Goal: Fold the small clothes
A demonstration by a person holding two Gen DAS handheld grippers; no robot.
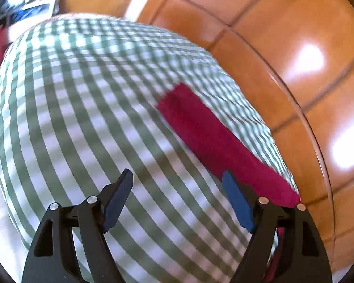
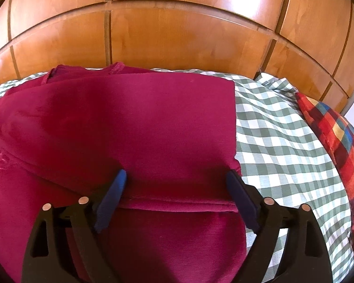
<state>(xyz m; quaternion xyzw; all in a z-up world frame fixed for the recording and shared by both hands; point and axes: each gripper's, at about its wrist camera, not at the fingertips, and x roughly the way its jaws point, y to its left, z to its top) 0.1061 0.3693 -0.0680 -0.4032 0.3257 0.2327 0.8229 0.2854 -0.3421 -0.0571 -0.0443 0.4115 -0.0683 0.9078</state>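
Crimson garment point(image 2: 139, 127), a knit top with a stitched neckline at its far edge and a patch of lace at its left side, lies spread and partly folded on a green-and-white checked bedcover point(image 2: 278, 141). Nearest the right wrist camera, the right gripper point(image 2: 177, 179) stands with its jaws wide, its blue pads point(image 2: 115, 188) set to either side of a folded hem of the garment; the pads do not press on the cloth and nothing is held. A folded layer with a straight right edge covers the middle of the garment, and the bedcover shows bare just beside that edge. Farther right, a cushion point(image 2: 337, 146) in red, blue and yellow checks rests on the bedcover, well apart from the garment. Behind the bed rises a panelled wooden wardrobe front point(image 2: 177, 35), close against the bed's far side.

In the blurred left wrist view, the left gripper point(image 1: 179, 184) also stands wide and empty over bare bedcover point(image 1: 82, 108). A strip of the garment point(image 1: 214, 141) runs beside its right-hand finger, along the bed's edge, with the wooden panels point(image 1: 283, 47) just beyond. At the far upper left lies something blue and white point(image 1: 30, 2), too blurred to identify.
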